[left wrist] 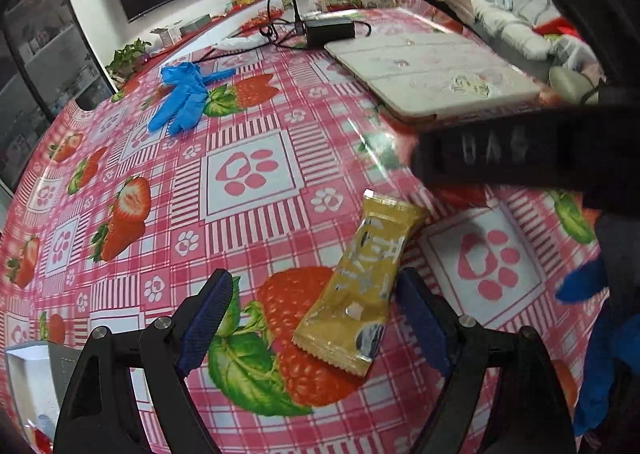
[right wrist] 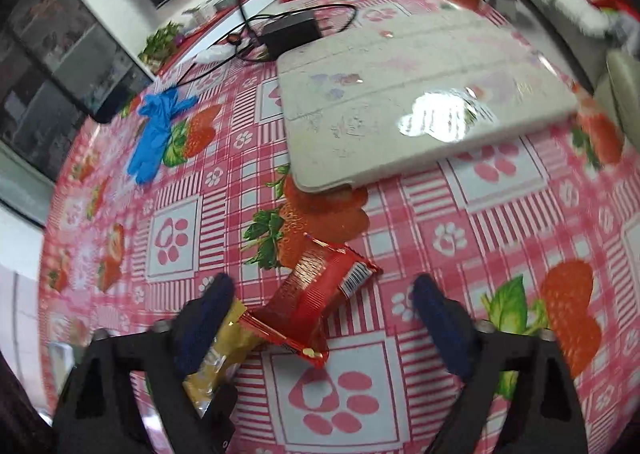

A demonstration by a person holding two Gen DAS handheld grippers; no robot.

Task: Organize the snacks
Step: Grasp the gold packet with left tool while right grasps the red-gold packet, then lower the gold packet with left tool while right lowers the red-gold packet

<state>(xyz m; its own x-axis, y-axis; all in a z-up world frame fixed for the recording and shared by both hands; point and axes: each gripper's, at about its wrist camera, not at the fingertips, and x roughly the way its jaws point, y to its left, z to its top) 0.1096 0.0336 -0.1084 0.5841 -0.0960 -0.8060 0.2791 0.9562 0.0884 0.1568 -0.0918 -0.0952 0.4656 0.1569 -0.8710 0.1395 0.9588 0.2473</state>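
Note:
A yellow snack packet [left wrist: 360, 286] lies on the pink strawberry tablecloth [left wrist: 248, 238]. My left gripper [left wrist: 316, 318] is open, with the packet's near end between its blue pads, closer to the right pad. In the right wrist view a red snack packet [right wrist: 316, 302] lies on the cloth between the fingers of my open right gripper [right wrist: 324, 322]. The yellow packet [right wrist: 216, 354] also shows there, partly hidden under the left finger. The right gripper's black body [left wrist: 520, 150] crosses the left wrist view at the right.
A white tablet case [left wrist: 432, 74] lies at the far right of the table, also in the right wrist view [right wrist: 408, 102]. A blue glove [left wrist: 184, 94] lies at the far left. A black charger with cables [left wrist: 328, 30] sits behind. A white box [left wrist: 28, 382] is at the near left edge.

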